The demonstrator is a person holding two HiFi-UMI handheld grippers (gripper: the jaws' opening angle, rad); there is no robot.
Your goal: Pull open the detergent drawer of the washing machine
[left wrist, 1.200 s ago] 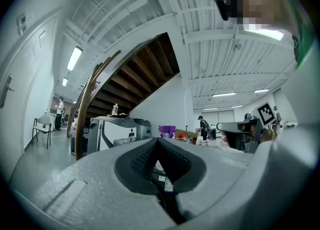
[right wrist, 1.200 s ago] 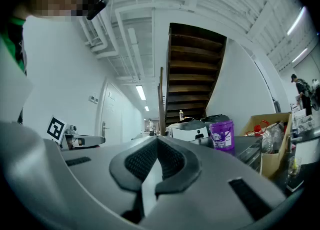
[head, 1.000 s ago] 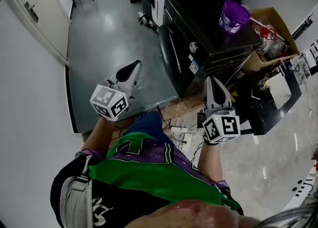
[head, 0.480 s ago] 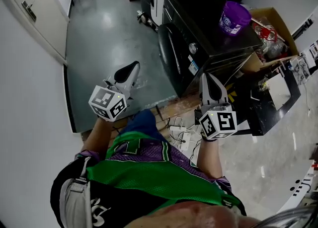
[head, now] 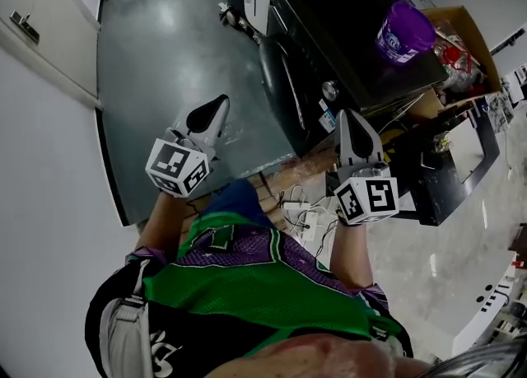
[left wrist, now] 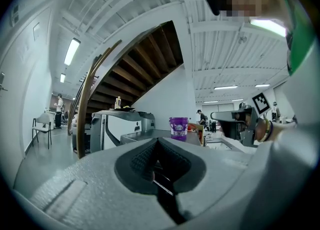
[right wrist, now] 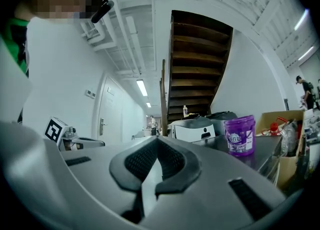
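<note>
Black washing machine stands before you; its detergent drawer, on the upper front panel, is too small to pick out. Approach step: your left gripper and right gripper are both closed and empty. Next, open one at the drawer.

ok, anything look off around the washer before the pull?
Only clutter: white power strips and tangled cables lie loose on the floor beside the washing machine, and a purple tub stands on its top.

Left gripper closed (nothing between its jaws); beyond, purple tub on, seemingly, the washing machine.
</note>
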